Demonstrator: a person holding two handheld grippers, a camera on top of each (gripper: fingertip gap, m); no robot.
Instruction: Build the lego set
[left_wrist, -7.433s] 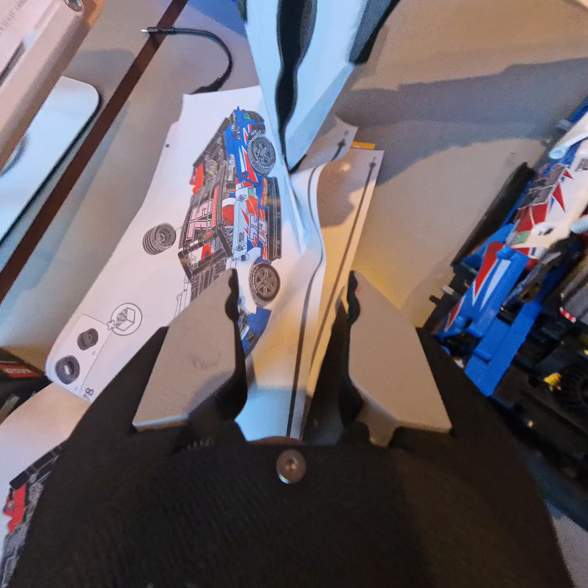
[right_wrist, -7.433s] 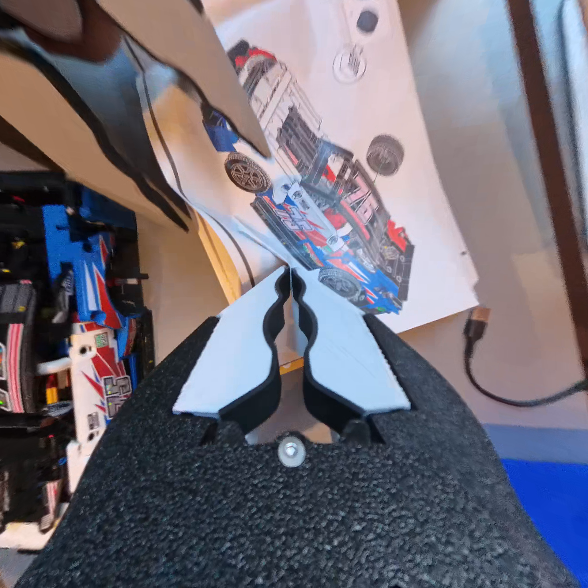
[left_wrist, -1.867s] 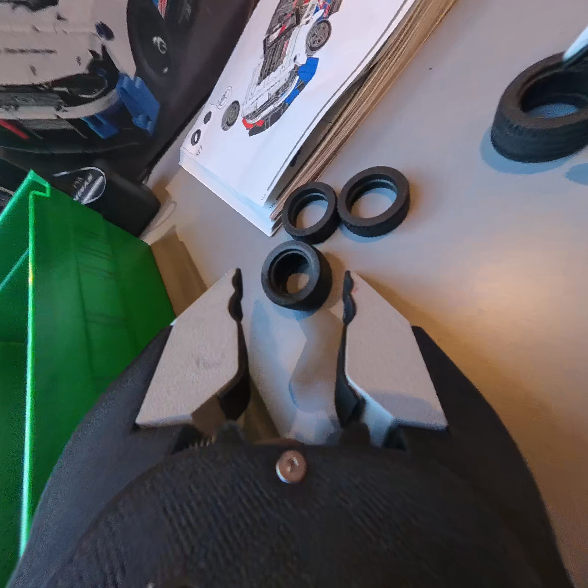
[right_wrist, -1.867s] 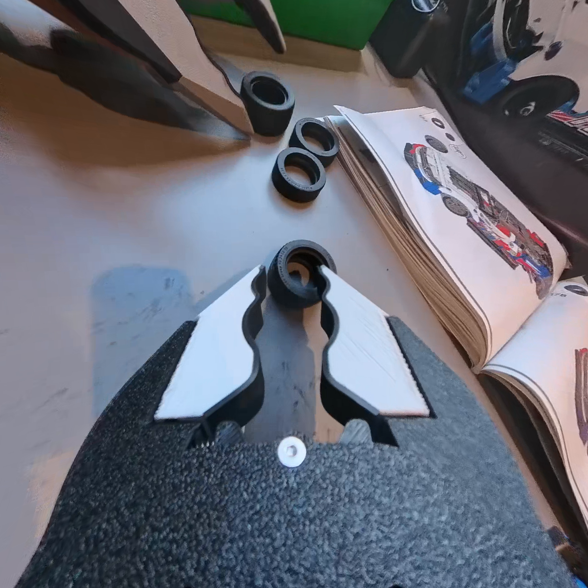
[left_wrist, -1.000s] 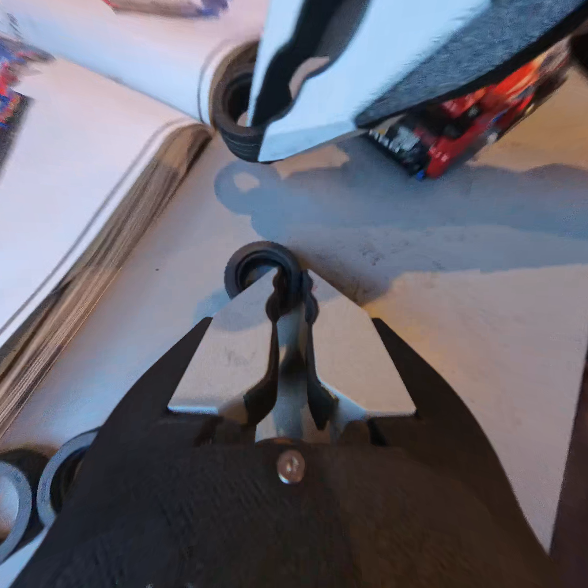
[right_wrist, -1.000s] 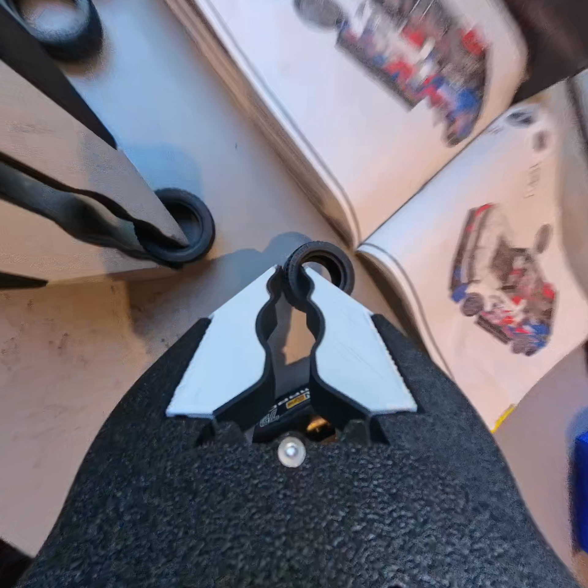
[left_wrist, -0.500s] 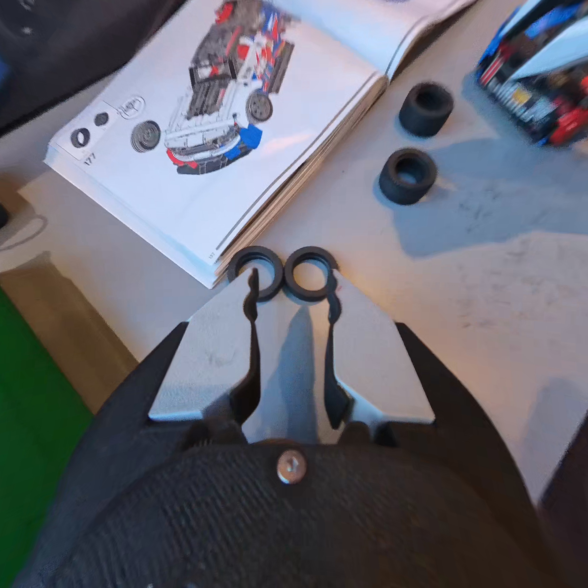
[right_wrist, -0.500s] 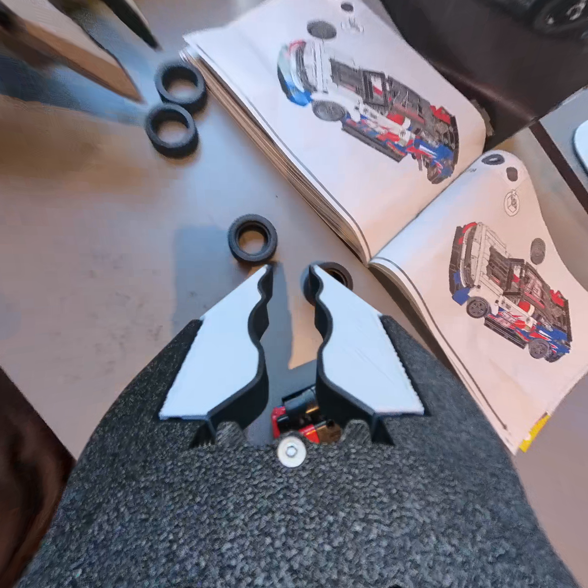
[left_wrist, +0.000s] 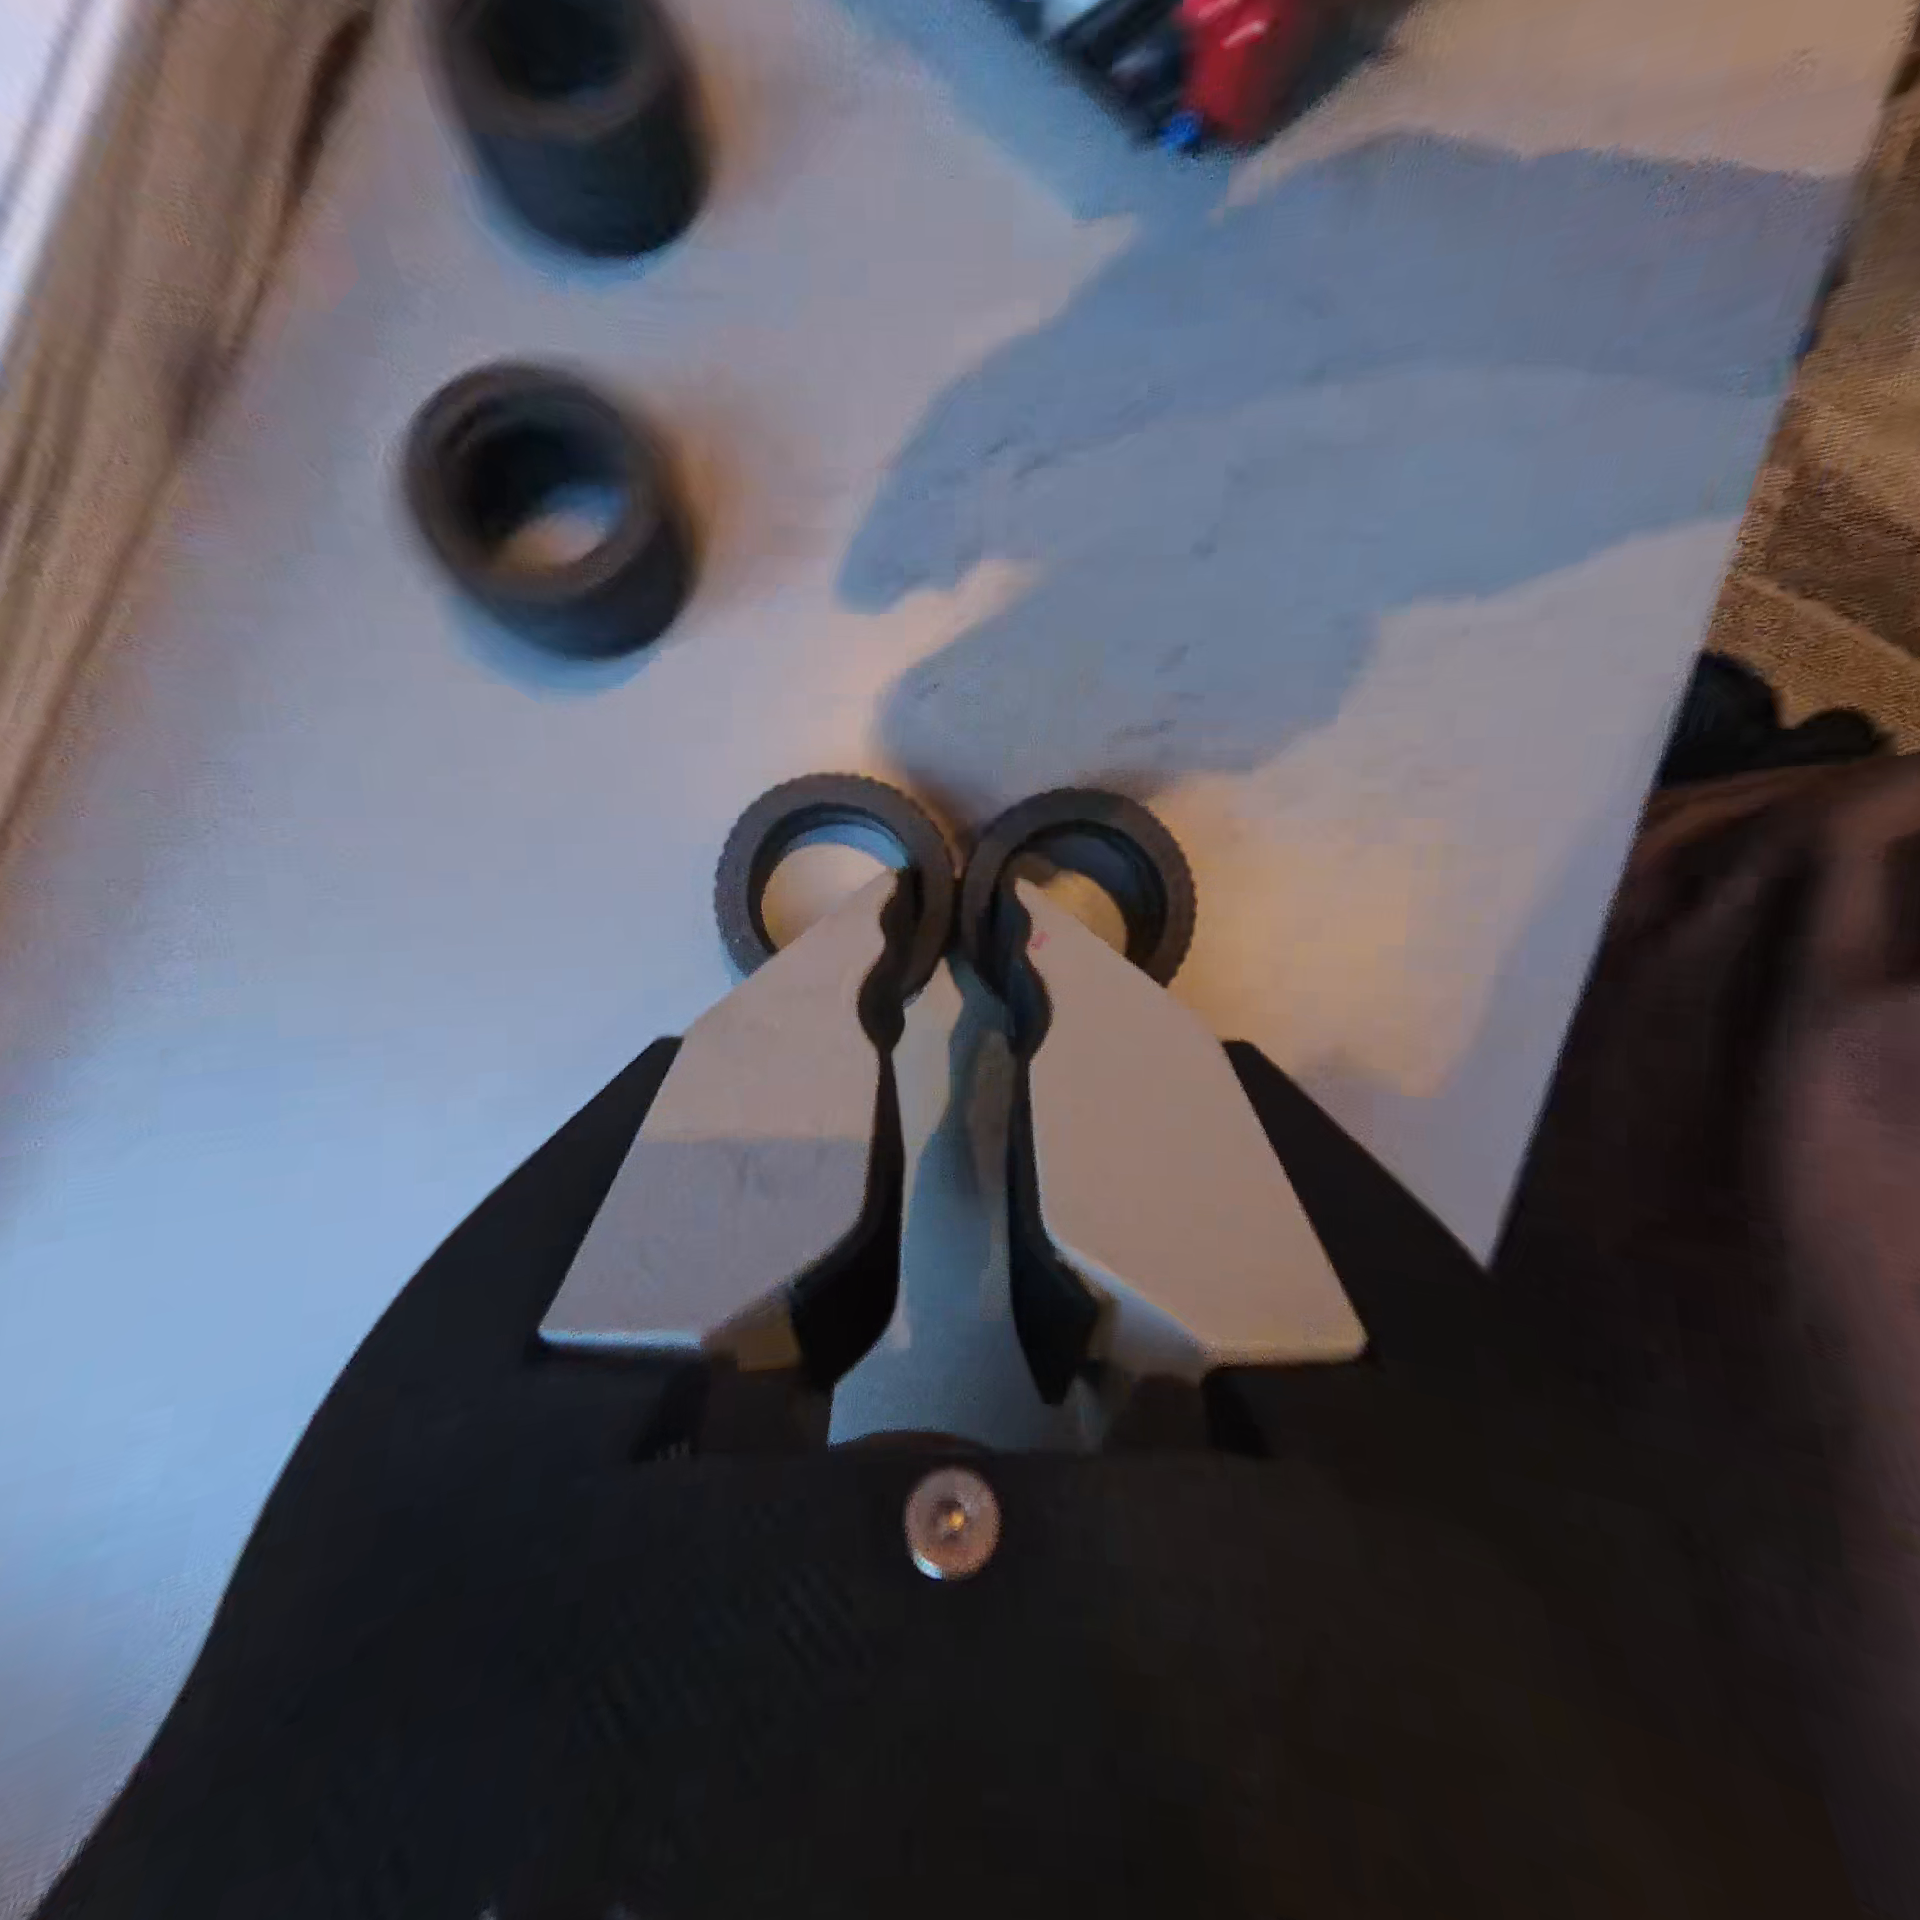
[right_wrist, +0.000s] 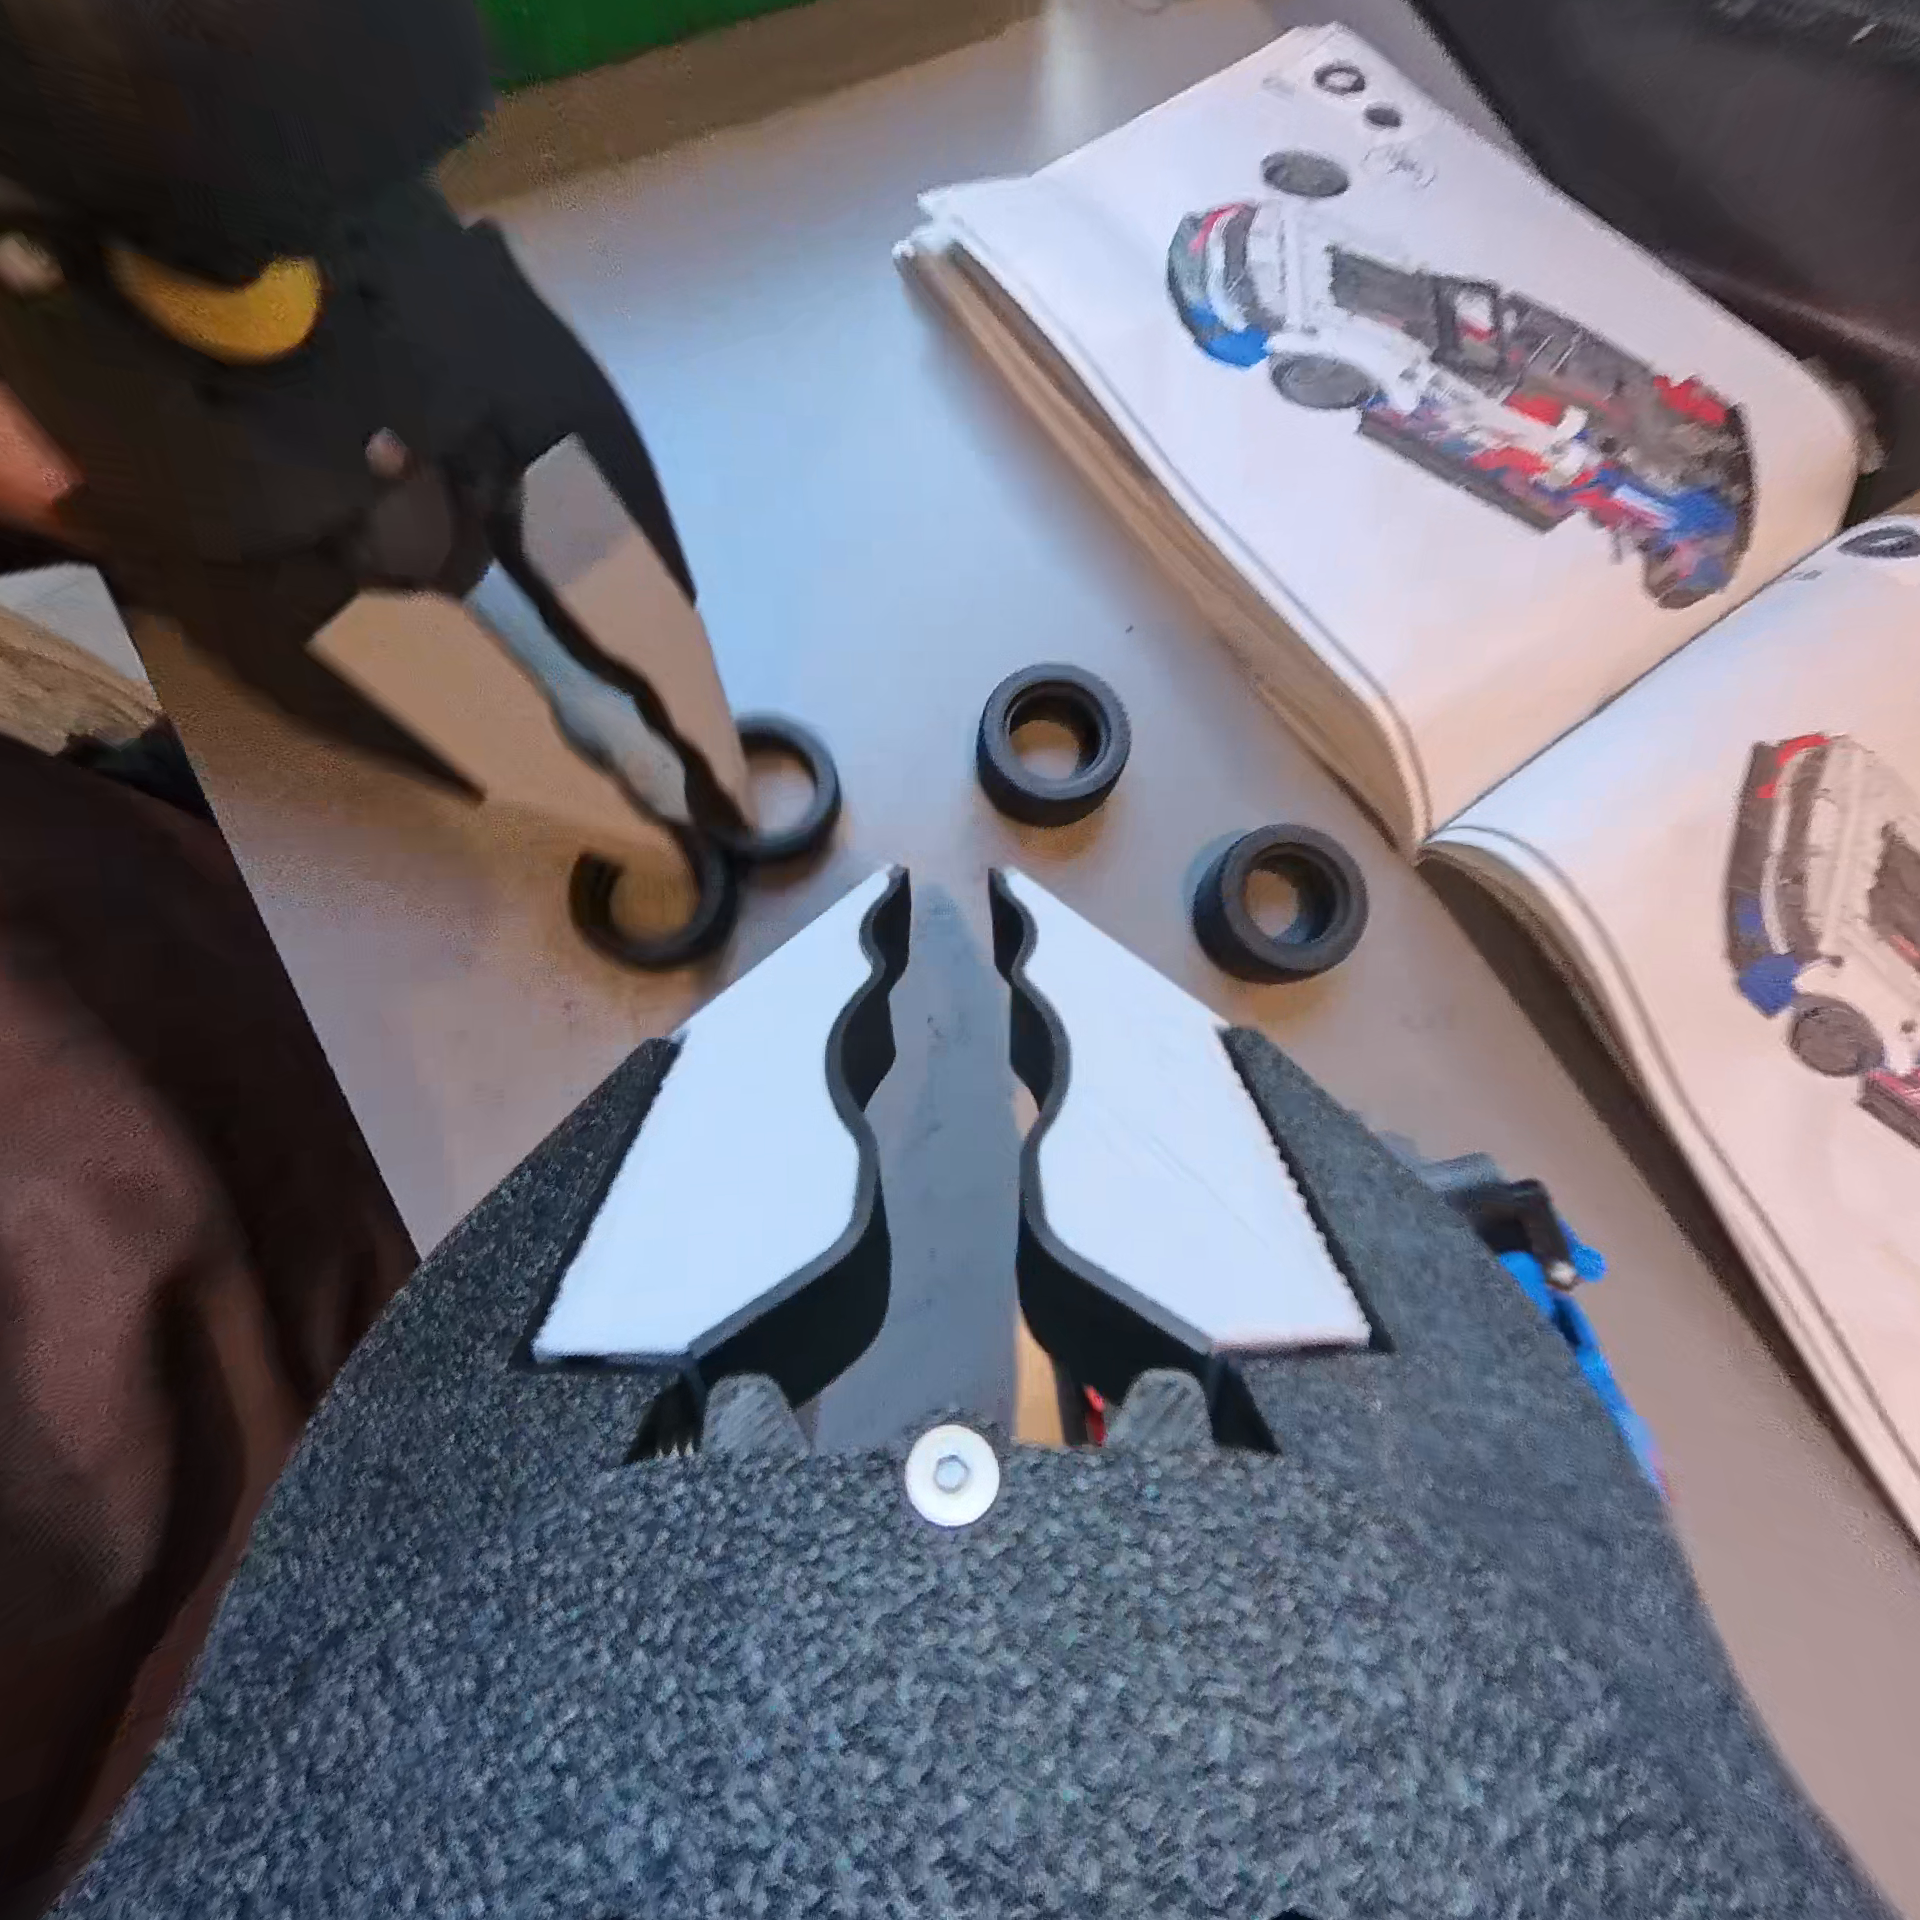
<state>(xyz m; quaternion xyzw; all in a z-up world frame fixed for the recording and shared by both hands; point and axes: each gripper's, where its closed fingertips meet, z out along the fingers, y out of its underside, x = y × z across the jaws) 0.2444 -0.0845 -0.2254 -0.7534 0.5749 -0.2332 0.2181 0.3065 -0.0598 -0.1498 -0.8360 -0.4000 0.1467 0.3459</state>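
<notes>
Left gripper (left_wrist: 954, 914): jaws partly closed, one fingertip inside each of two thin tyre rings, their touching walls between the tips; whether it is actually squeezing them, I cannot tell.
Thin tyre rings: left ring (left_wrist: 831, 868) and right ring (left_wrist: 1081, 883), black rubber with ribbed outer edges, flat on the bench near its front edge, side by side and touching.
Right gripper (right_wrist: 945, 883): jaws apart, nothing between them, above bare bench.
Wide tyres: nearer wide tyre (right_wrist: 1278, 902) and farther wide tyre (right_wrist: 1055, 744), black, thicker and tube-like, hollow centres up, close beside the booklet's spine edge.
Instruction booklet (right_wrist: 1455, 436): thick, white paper, lying open toward the bench's right edge, car drawings on both pages.
Bench (right_wrist: 894, 499): smooth, pale grey, matte.
Containers: none clearly in view.
</notes>
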